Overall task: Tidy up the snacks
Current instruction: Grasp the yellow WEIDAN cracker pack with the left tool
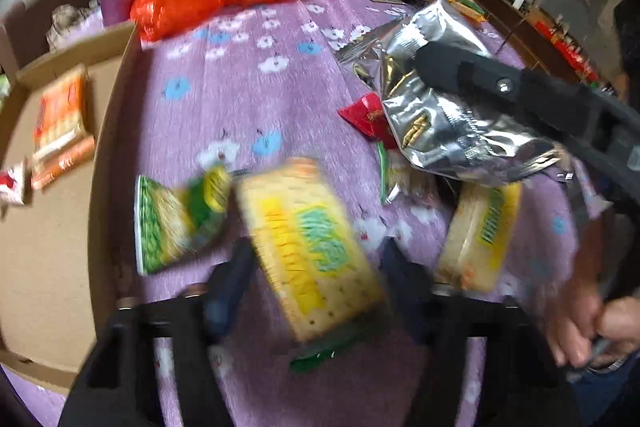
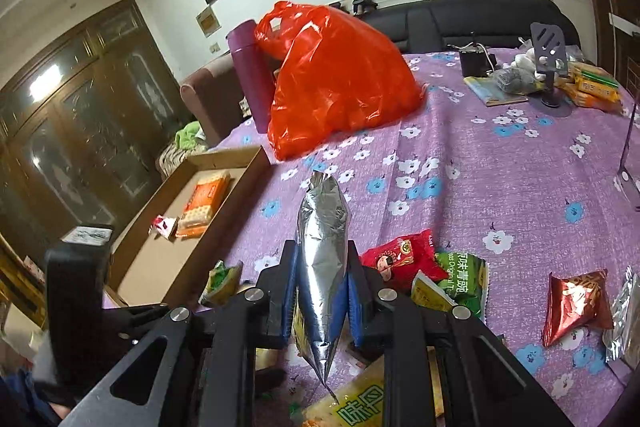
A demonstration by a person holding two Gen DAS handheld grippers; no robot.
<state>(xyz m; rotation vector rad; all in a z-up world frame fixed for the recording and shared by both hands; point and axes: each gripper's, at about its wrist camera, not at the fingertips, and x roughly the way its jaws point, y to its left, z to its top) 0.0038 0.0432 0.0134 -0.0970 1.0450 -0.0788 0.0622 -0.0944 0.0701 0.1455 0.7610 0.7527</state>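
A purple flowered bedspread (image 2: pixel 500 163) carries a crinkled red plastic bag (image 2: pixel 336 83) and a shallow cardboard box (image 2: pixel 176 259) holding an orange biscuit pack (image 2: pixel 204 203). The right gripper (image 2: pixel 322 291), angled downward, is clamped on a shiny silver foil snack bag (image 2: pixel 322 239). The left gripper (image 1: pixel 316 279) tilts steeply down, its jaws apart on either side of a blurred yellow cracker pack (image 1: pixel 308 247); contact is unclear. A hand (image 1: pixel 588 331) is cut off at the frame edge.

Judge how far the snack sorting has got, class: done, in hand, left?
Done: an orange cracker pack and a small red packet lie in the cardboard box. In hand: the right gripper clamps a silver bag. Left: yellow cracker pack, green pea packets and red packets on the bedspread.
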